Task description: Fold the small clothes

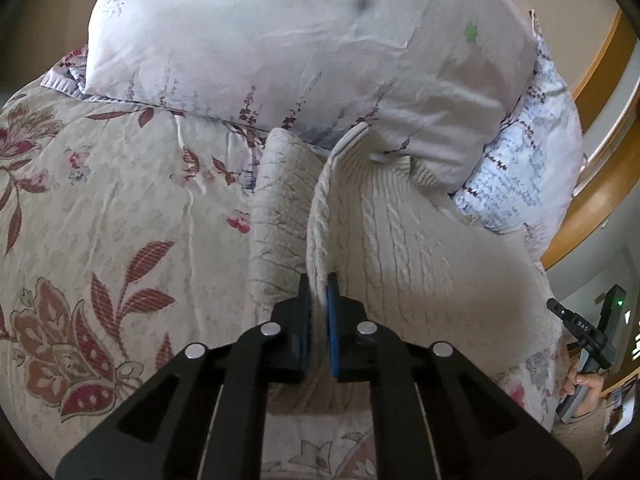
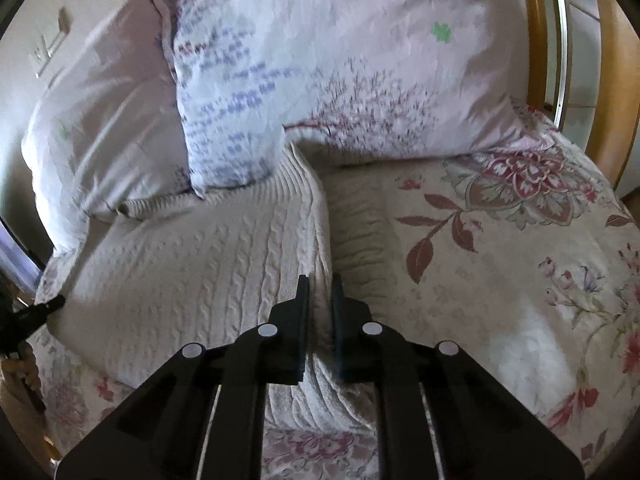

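Garment: cream cable-knit sweater (image 1: 420, 248) lying on the floral bedspread (image 1: 100, 208), against the pillows (image 1: 280, 52).
Left gripper (image 1: 319, 284): jaws clamped on the sweater's raised side edge.
Right gripper (image 2: 320, 284): jaws clamped on its opposite edge.

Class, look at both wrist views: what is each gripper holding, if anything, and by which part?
Both hold the cream cable-knit sweater. The left gripper pinches its raised left edge; the right gripper pinches its raised right edge.
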The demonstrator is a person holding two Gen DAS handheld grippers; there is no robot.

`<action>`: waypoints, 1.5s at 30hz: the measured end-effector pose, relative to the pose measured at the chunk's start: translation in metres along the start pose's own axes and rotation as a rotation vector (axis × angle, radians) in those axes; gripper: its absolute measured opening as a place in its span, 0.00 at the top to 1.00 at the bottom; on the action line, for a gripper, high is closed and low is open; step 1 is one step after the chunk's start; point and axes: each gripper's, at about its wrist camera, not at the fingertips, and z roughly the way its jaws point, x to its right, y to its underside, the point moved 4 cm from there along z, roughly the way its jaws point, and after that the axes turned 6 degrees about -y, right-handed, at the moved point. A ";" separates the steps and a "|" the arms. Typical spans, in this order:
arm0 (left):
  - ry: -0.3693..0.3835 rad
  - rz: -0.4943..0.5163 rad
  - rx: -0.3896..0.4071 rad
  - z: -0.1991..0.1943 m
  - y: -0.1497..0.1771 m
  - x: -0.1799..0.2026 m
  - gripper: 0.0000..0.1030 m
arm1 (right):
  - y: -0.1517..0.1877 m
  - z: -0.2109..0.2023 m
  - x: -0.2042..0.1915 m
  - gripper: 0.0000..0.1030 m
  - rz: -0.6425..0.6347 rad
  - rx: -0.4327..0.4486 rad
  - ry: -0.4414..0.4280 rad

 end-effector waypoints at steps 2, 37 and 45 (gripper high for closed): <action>0.012 -0.004 0.006 -0.006 0.001 -0.003 0.93 | 0.000 -0.006 -0.001 0.90 0.000 0.009 0.002; 0.181 -0.283 -0.066 0.036 -0.034 -0.023 0.37 | 0.016 0.010 -0.064 0.38 -0.080 -0.030 -0.048; 0.225 -0.354 -0.118 0.051 -0.030 -0.013 0.75 | 0.020 0.011 -0.064 0.38 -0.086 -0.039 -0.065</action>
